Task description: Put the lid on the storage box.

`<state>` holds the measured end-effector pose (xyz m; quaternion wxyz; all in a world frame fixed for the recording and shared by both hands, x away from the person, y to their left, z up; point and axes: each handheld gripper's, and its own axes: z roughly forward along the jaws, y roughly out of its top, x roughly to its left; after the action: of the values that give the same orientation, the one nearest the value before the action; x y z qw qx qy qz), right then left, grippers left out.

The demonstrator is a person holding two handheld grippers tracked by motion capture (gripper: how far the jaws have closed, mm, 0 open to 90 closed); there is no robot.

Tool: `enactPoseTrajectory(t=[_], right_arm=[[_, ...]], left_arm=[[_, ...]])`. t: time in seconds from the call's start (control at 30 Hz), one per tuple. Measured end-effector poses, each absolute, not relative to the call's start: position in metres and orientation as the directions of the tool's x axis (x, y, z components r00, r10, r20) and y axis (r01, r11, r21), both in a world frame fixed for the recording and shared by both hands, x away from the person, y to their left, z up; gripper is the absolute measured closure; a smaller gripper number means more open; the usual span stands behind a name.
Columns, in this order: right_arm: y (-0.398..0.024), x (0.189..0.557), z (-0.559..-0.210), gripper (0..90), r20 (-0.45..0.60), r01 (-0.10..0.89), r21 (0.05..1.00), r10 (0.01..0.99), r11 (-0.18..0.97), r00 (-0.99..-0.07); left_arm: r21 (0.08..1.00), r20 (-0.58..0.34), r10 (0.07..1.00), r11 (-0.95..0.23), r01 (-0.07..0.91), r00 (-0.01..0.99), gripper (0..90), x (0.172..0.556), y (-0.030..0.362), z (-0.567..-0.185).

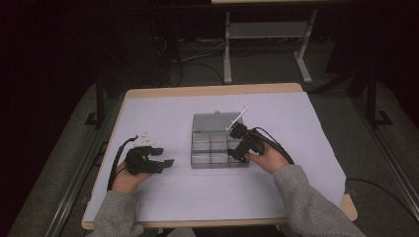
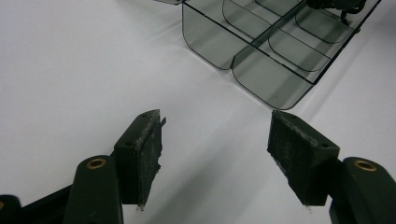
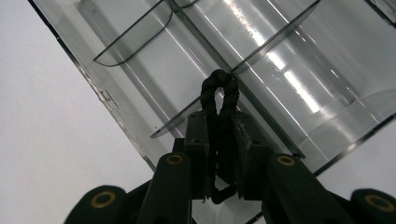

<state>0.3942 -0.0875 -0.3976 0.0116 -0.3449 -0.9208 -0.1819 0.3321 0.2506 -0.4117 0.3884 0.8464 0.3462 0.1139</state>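
Observation:
A clear grey compartment box (image 1: 198, 148) lies with its lid open in the middle of the white-covered table. My right gripper (image 1: 233, 155) hangs over the box's right side, shut on a small black elastic loop (image 3: 206, 98). The loop sticks up out of the pads (image 3: 198, 154) above a divider of the box (image 3: 280, 70). My left gripper (image 1: 168, 163) rests on the sheet to the left of the box, open, with nothing between its pads (image 2: 152, 140). In the left gripper view the box (image 2: 261, 74) lies ahead and to the right, its compartments bare.
The white sheet (image 1: 163, 113) covers nearly the whole tabletop, with a wooden edge (image 1: 212, 90) showing at the back. Past the table, over dark floor, stand the white legs of another table (image 1: 227, 49). Cables trail from both grippers.

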Motion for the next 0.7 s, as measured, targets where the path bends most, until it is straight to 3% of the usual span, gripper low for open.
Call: enactPoseTrajectory(t=[0.7], right_arm=[[-0.087, 0.396, -0.412, 77.1, 0.123, 0.644, 0.275, 0.639, 0.713, -0.76]], left_arm=[[0.731, -0.081, 0.674, -0.461, 0.503, 0.734, 34.6, 0.332, 0.249, -0.413]])
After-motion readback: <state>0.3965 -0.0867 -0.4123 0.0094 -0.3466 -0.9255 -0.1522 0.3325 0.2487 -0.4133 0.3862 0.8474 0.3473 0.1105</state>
